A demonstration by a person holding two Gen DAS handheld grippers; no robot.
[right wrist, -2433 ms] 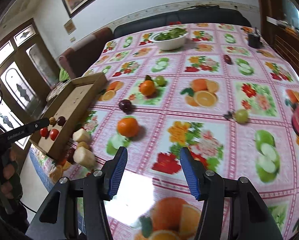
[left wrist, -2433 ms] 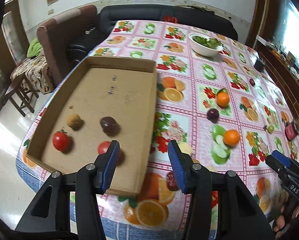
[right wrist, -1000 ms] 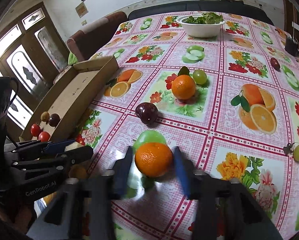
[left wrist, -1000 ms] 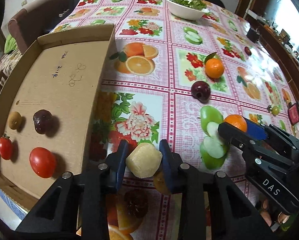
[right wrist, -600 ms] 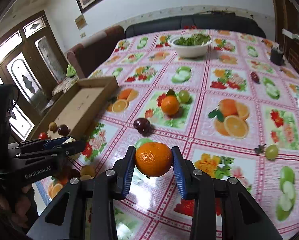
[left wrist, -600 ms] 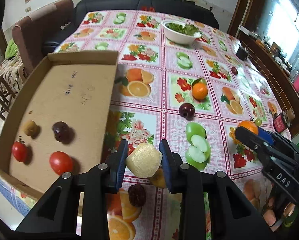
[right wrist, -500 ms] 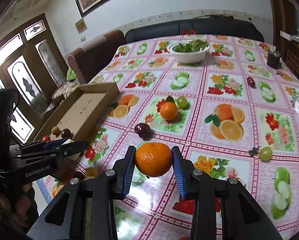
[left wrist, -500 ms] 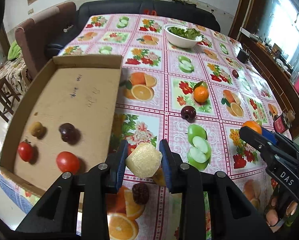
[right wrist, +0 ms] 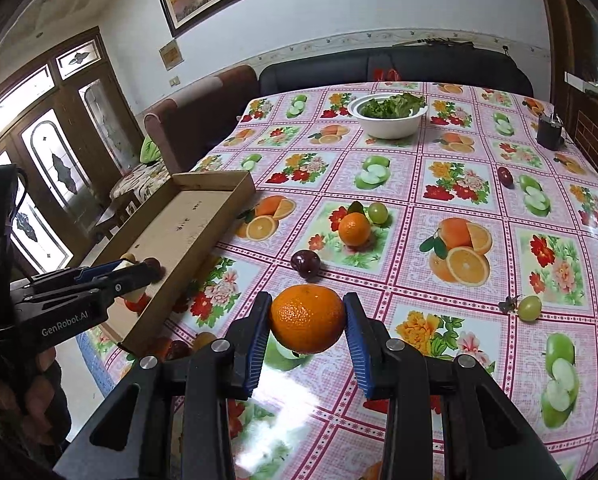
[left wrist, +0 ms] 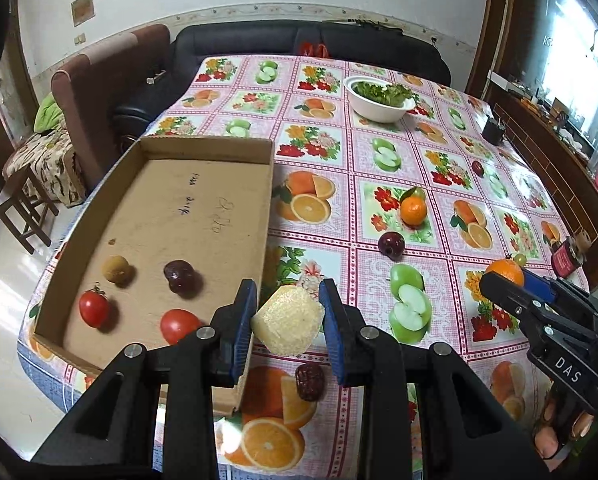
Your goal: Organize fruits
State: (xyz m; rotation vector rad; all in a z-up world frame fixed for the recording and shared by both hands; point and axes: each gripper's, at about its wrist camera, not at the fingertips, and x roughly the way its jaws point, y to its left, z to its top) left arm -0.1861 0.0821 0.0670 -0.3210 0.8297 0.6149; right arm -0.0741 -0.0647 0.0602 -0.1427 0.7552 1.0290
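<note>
Above the bench [left wrist: 451, 152], beside box [left wrist: 187, 200]: left gripper [left wrist: 287, 322] clamped on pale peeled chunk [left wrist: 287, 320], likely soft, slippery. Right gripper [right wrist: 307, 326] clamped on orange [right wrist: 307, 318], firm, rounded. Held across widest middles; advise gentle pressure.

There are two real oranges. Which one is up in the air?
The orange pinched in the right claw is lifted off the table. The other orange sits on the tablecloth beside a green grape.
</note>
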